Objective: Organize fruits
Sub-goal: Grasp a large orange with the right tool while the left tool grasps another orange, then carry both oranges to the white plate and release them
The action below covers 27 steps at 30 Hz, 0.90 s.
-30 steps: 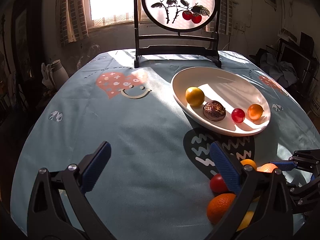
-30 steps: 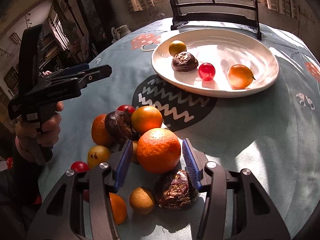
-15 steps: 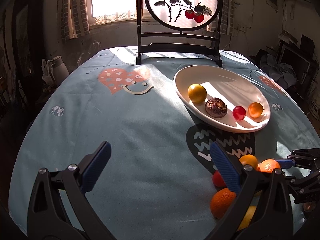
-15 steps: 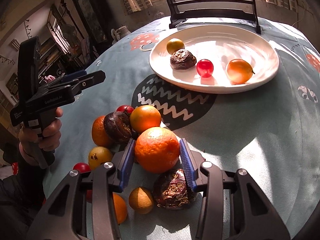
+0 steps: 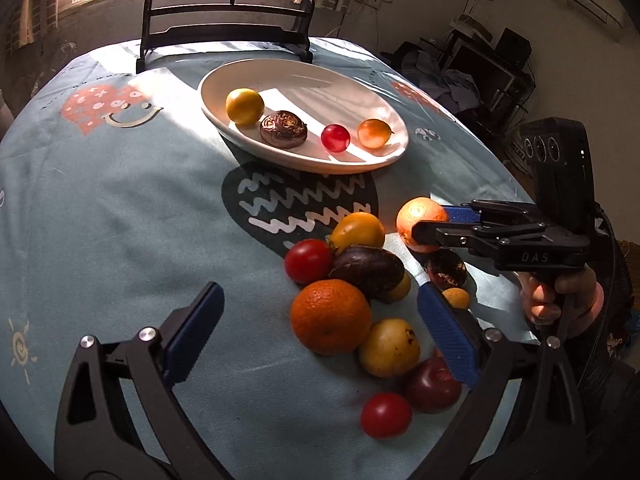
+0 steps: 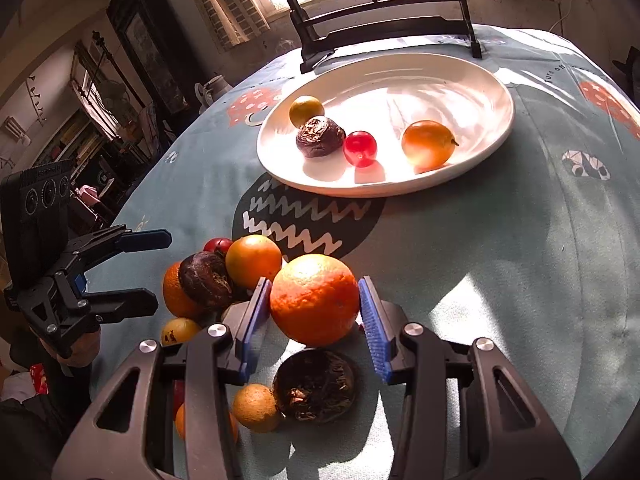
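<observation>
Both pads of the right gripper (image 6: 314, 316) clamp the orange (image 6: 315, 299); left gripper (image 5: 320, 332) gapes wide.

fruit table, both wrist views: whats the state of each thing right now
right gripper: shut on the big orange
left gripper: open, holding nothing
white plate: upright, holds four fruits
fruit pile: loose on the tablecloth, not on the plate
round screen: upright behind the plate

One white plate (image 5: 248, 136) holds four fruits (image 5: 335, 137); about ten more (image 5: 330, 316) are piled beside it.
</observation>
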Each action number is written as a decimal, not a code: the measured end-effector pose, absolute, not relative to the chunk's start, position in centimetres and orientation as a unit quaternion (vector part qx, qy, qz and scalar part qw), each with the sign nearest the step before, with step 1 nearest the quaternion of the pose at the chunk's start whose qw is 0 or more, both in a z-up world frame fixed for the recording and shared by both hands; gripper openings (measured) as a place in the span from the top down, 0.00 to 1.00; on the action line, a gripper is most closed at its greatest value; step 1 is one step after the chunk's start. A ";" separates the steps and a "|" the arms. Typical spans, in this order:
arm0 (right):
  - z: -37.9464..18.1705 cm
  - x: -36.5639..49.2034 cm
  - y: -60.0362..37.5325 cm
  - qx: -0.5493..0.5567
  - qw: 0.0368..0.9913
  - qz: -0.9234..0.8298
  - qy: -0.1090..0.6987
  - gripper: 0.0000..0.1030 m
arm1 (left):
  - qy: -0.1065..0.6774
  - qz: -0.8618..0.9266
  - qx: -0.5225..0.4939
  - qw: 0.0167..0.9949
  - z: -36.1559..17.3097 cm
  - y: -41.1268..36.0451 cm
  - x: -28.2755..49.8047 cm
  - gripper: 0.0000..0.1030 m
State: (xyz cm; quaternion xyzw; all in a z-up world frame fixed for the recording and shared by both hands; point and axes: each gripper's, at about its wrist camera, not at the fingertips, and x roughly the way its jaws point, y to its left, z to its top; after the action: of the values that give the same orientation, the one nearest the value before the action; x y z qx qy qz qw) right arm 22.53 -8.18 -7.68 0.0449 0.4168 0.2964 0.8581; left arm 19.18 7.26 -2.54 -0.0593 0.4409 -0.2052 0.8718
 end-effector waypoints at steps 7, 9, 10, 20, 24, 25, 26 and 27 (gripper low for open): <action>-7.6 22.3 -8.3 0.041 0.861 0.292 0.415 0.56 | 0.472 -0.217 -0.072 0.852 -3.7 7.3 19.5 0.35; -7.5 22.3 -8.3 0.041 0.861 0.292 0.414 0.56 | 0.477 -0.217 -0.069 0.849 -3.9 7.1 19.5 0.36; -7.5 22.3 -8.3 0.041 0.861 0.292 0.414 0.56 | 0.477 -0.219 -0.072 0.848 -3.9 7.2 19.5 0.36; -7.5 22.2 -8.3 0.038 0.861 0.290 0.415 0.56 | 0.495 -0.239 -0.119 0.827 -4.7 7.9 20.1 0.56; -7.5 22.2 -8.3 0.038 0.861 0.291 0.415 0.56 | 0.494 -0.239 -0.121 0.827 -4.6 8.0 20.0 0.56; -7.5 22.2 -8.3 0.038 0.861 0.291 0.415 0.56 | 0.493 -0.239 -0.120 0.828 -4.6 8.0 20.0 0.56; -7.5 22.2 -8.3 0.038 0.861 0.292 0.415 0.56 | 0.491 -0.239 -0.119 0.829 -4.5 8.0 19.9 0.56; -7.5 22.2 -8.3 0.037 0.861 0.292 0.414 0.56 | 0.488 -0.237 -0.116 0.832 -4.4 7.9 19.8 0.57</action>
State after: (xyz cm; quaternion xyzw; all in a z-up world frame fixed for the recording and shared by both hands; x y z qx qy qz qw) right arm 22.17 -8.30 -7.45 0.0372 0.4141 0.2925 0.8611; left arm 19.81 7.93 -4.38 -0.1161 0.4876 -0.2370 0.8322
